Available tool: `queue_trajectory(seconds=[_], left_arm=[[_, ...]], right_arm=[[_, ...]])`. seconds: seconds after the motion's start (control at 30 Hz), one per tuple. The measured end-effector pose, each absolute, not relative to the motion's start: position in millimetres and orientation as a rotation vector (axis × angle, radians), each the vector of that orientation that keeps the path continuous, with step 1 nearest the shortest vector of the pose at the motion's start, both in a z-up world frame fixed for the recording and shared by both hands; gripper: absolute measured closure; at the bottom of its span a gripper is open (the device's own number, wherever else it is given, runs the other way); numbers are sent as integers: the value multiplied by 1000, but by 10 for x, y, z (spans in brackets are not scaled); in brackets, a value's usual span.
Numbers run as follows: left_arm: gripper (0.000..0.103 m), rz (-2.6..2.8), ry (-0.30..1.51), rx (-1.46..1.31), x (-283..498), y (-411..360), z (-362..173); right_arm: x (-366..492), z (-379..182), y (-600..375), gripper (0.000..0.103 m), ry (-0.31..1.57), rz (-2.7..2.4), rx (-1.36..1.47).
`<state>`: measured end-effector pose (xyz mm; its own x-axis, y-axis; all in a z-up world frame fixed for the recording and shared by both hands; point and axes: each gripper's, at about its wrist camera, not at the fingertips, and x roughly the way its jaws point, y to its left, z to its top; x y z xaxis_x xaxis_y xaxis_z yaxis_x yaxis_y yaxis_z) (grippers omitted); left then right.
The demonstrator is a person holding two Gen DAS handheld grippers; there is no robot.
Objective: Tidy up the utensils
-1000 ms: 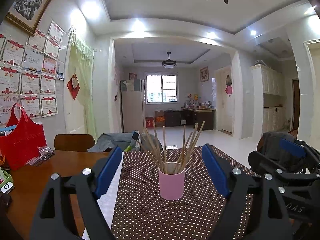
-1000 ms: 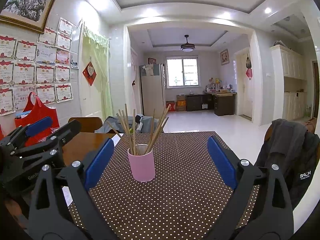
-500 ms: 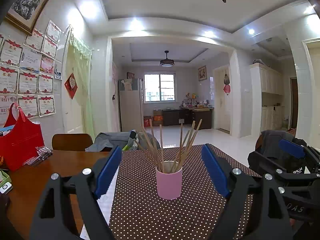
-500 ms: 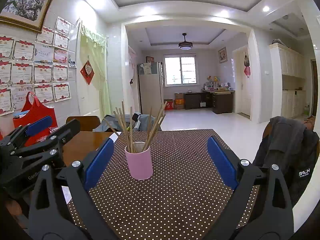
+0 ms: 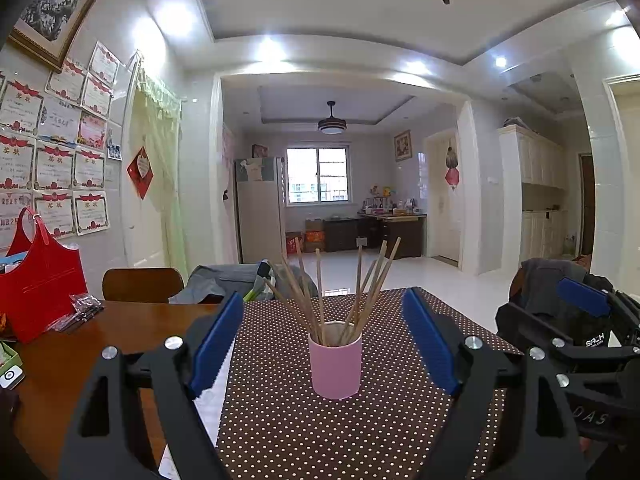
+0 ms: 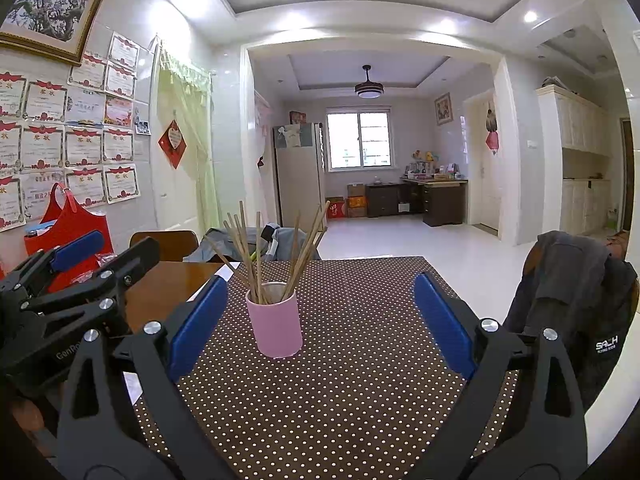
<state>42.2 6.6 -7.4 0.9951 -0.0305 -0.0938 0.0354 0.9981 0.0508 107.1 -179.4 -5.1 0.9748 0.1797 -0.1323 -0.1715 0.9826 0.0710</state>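
A pink cup [image 5: 335, 360] stands upright on the brown dotted table runner [image 5: 304, 428], with several wooden chopsticks [image 5: 320, 292] fanned out of it. My left gripper [image 5: 322, 316] is open and empty, the cup straight ahead between its blue pads [image 5: 216, 340]. My right gripper [image 6: 320, 304] is open and empty too; in its view the cup [image 6: 275, 326] sits just right of the left pad [image 6: 198, 322], chopsticks [image 6: 256, 252] sticking up. Each gripper shows at the edge of the other's view.
A wooden table [image 5: 80, 364] extends left of the runner, with a red bag [image 5: 38, 276] and a small packet [image 5: 80, 310] near the wall. Chairs stand behind the table [image 5: 142, 284] and at the right with a dark jacket [image 6: 576, 300].
Both views shifted slightly; the cup drifted a little left and farther in the frames. Both grippers stayed open and empty.
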Motion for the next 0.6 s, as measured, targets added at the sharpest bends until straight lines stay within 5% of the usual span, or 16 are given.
queue_trajectory(seconds=[0.6], left_arm=[[22,-33,99,55,465,62,-103]], right_arm=[[1115,-101,-1811,11,151,177,59]])
